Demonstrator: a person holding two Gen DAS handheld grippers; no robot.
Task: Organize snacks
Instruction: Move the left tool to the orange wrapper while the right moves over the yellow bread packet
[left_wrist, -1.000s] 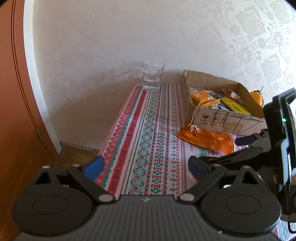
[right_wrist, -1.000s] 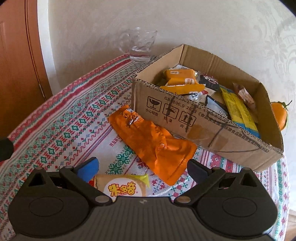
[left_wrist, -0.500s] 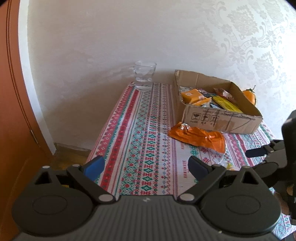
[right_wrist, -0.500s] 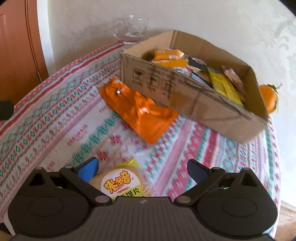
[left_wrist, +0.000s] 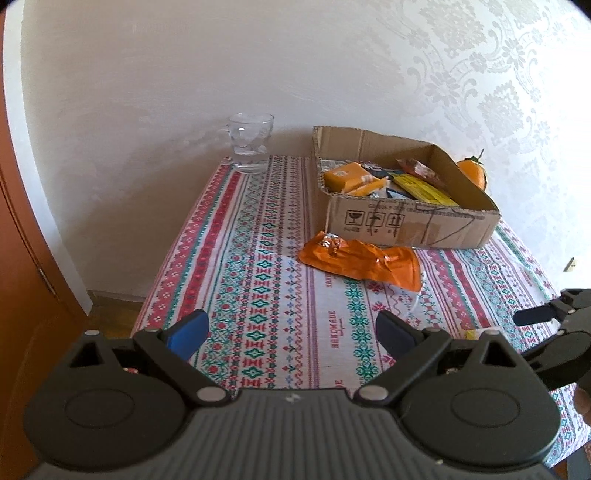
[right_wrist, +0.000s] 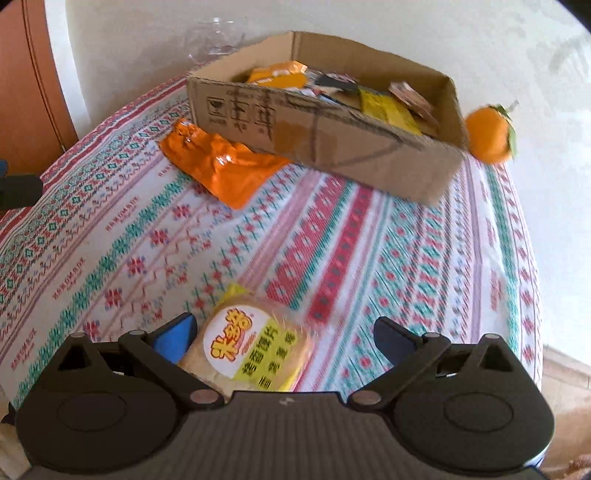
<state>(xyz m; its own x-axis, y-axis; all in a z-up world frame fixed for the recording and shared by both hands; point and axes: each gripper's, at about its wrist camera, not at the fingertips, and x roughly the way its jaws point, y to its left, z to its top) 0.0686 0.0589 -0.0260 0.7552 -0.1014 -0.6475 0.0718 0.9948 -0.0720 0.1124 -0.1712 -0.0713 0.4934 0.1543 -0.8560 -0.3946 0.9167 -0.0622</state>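
A cardboard box (left_wrist: 406, 221) (right_wrist: 325, 144) holding several snack packs stands at the back right of the patterned tablecloth. An orange foil pack (left_wrist: 360, 262) (right_wrist: 221, 168) lies flat in front of it. A round yellow-labelled cracker pack (right_wrist: 251, 354) lies on the cloth between the fingers of my right gripper (right_wrist: 284, 339), nearer the left finger; the jaws are wide open and not closed on it. My left gripper (left_wrist: 291, 332) is open and empty above the near cloth. The right gripper also shows at the right edge of the left wrist view (left_wrist: 554, 317).
A glass mug (left_wrist: 251, 144) with water stands at the back by the wall. An orange fruit (left_wrist: 472, 171) (right_wrist: 489, 134) sits behind the box's right end. An orange-brown door (left_wrist: 22, 295) is on the left. The tablecloth (left_wrist: 266, 280) ends at the near edge.
Both grippers have pulled back from the box, so more table shows. The right gripper has swung over the cracker pack, which now lies further in between its fingers.
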